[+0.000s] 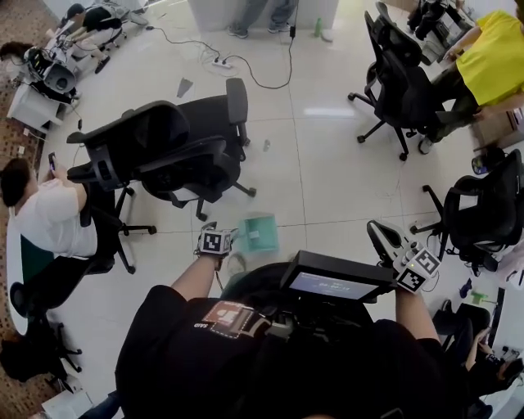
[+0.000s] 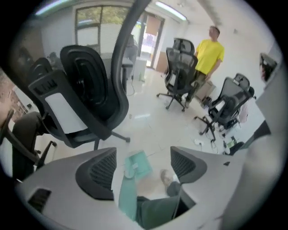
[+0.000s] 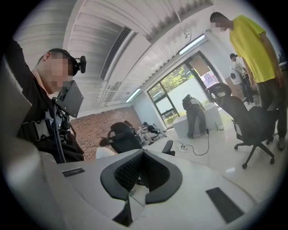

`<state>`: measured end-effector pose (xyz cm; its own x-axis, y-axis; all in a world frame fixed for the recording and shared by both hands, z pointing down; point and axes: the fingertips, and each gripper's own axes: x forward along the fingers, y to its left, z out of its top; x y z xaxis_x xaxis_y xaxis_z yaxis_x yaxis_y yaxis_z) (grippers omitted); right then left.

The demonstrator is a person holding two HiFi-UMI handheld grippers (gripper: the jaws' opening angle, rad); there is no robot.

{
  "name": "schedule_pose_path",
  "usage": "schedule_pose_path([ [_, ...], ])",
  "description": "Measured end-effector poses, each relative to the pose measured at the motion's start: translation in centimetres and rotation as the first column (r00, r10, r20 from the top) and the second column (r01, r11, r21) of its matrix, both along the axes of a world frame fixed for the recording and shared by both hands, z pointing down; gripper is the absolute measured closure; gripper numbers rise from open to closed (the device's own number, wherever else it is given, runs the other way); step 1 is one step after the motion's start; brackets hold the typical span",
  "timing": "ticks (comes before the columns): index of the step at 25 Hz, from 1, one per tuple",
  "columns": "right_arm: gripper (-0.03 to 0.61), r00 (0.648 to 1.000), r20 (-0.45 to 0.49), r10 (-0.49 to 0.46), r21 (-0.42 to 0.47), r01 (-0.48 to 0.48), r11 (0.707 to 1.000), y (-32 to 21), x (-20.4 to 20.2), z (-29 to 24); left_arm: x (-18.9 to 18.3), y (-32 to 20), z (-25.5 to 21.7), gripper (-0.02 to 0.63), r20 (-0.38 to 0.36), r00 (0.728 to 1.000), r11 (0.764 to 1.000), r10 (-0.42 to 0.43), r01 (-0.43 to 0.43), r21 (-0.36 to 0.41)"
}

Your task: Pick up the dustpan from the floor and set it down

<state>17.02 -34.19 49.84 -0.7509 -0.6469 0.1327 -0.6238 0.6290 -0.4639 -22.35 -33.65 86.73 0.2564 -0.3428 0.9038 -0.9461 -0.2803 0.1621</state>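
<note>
Only one dustpan (image 1: 260,235) around, teal, lying on the white floor (image 1: 327,164) right by the feet. Two tongs in play. Left tongs (image 2: 141,167) spread wide and released, pointing steeply down, with the dustpan showing through the gap and neither pad pressing on it, so nothing gripped there. Right tongs (image 3: 143,155) clenched tight, pads together, nothing between them, held roughly level off to the right, apart from the dustpan. Around the room from the head view: at least four black office chairs (image 1: 135,143), two bunched together just beyond the dustpan, two more over on the right side. People easy to count too: one in a white shirt (image 1: 51,219) sitting on the left, one in a yellow shirt (image 1: 493,51) top right, plus one pair of legs (image 1: 258,16) at the top edge. Also one power strip (image 1: 221,61) with its cable on the floor at the far end
</note>
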Motion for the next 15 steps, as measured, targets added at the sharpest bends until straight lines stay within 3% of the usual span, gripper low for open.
schedule_pose_path([
  [3,0.568,0.999,0.022,-0.033,0.038,0.032,0.999,0.7,1.8,-1.8,2.5,-0.4,-7.6,0.210,-0.236,0.968,0.975,-0.082,0.127,0.182],
  [6,0.569,0.996,0.055,-0.076,0.065,0.072,0.995,1.8,3.3,-3.4,4.8,1.1,-15.5,0.274,-0.440,0.893,0.922,-0.094,0.245,0.301],
  [9,0.569,0.988,0.082,-0.135,0.085,0.128,0.988,2.5,3.4,-4.3,7.0,3.0,-23.3,0.415,-0.590,0.807,0.841,-0.035,0.343,0.419],
  [13,0.569,0.966,0.091,-0.243,0.121,0.231,0.965,4.1,1.2,-5.4,7.5,6.9,-31.7,0.586,-0.694,0.718,0.723,0.049,0.454,0.521],
  [15,0.568,0.953,0.097,-0.286,0.145,0.271,0.952,4.9,-0.7,-6.4,6.2,9.0,-34.6,0.611,-0.739,0.670,0.678,0.066,0.514,0.526],
])
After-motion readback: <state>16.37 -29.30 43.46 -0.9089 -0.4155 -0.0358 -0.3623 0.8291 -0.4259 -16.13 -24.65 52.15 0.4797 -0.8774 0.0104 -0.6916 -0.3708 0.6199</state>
